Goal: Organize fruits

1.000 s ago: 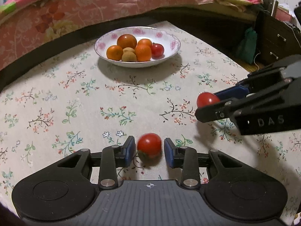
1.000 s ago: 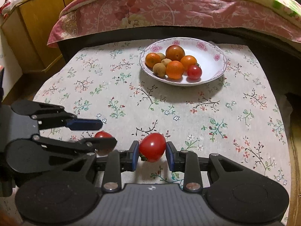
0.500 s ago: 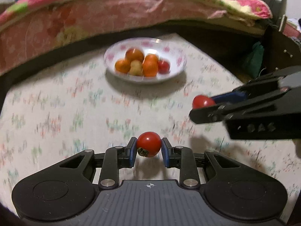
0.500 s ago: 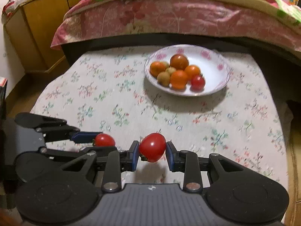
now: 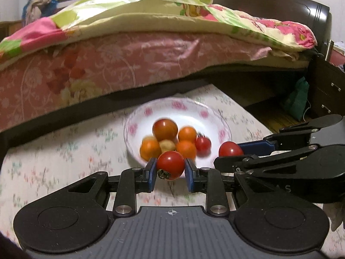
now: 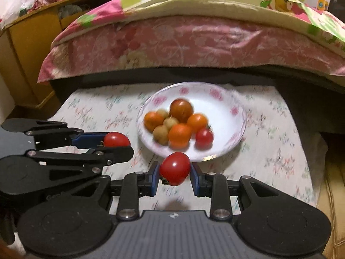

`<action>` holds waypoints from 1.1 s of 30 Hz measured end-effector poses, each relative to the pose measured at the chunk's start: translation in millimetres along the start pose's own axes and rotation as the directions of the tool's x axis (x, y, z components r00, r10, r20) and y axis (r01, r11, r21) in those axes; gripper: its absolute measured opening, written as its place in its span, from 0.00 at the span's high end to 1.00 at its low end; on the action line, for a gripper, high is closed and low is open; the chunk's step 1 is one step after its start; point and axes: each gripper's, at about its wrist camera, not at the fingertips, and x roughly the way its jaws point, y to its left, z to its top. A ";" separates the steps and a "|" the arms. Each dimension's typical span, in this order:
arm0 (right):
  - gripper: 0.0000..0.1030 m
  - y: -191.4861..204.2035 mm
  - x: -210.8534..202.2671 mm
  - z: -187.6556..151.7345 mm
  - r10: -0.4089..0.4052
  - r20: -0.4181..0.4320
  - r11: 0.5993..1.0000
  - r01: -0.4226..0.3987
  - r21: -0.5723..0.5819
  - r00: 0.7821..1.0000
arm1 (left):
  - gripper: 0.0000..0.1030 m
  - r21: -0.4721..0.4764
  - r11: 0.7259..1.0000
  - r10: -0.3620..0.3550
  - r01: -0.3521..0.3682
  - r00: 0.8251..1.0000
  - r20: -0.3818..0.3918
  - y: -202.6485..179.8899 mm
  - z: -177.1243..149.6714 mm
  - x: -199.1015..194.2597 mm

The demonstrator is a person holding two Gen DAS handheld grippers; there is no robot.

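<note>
A floral tablecloth (image 5: 54,151) covers the tabletop, which stands in front of a bed (image 5: 129,54) under a pink and green quilt (image 5: 151,6).

Nearest in the left wrist view, low at centre, the left gripper (image 5: 170,173) pinches one red tomato (image 5: 170,165) between its two blue pads; its jaws have just been closing onto the fruit, which hangs clear of the cloth with its dried calyx at lower left. At the right of that frame the right gripper (image 5: 231,154) reaches in sideways, clamped on a second red tomato (image 5: 230,149).

In the right wrist view the same pair appears mirrored: the right gripper (image 6: 174,177) at lower centre squeezes its tomato (image 6: 174,168), and the left gripper (image 6: 117,143) at left centre holds the other (image 6: 116,139). That makes two tomatoes carried, one per gripper, both just short of the near rim of the plate.

Beyond them sits one white plate (image 6: 226,108) with pink flowers on its rim. On it lie, blurred, four orange fruits (image 6: 180,132), the rearmost darker and larger, one small red tomato (image 6: 204,135), and about three brownish round fruits (image 6: 160,132).

A wooden cabinet (image 6: 28,43) stands at the upper left of the right wrist view, and a dark headboard (image 5: 280,8) at the upper right of the left wrist view.
</note>
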 end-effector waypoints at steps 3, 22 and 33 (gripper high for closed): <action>0.70 -8.5 7.9 10.4 -0.013 0.013 1.000 0.013 0.002 1.000 | 0.68 0.008 1.000 0.004 -0.004 1.000 0.007 -1.0 8.9 9.2; 0.70 -32.0 32.5 26.1 -0.023 0.019 0.999 0.022 0.040 1.000 | 0.68 0.029 0.999 0.017 -0.017 1.000 0.008 1.5 21.9 30.6; 0.70 -35.9 42.1 29.6 -0.029 0.019 0.999 0.028 0.045 0.999 | 0.68 0.035 0.999 0.018 -0.019 1.000 0.008 3.2 23.8 37.5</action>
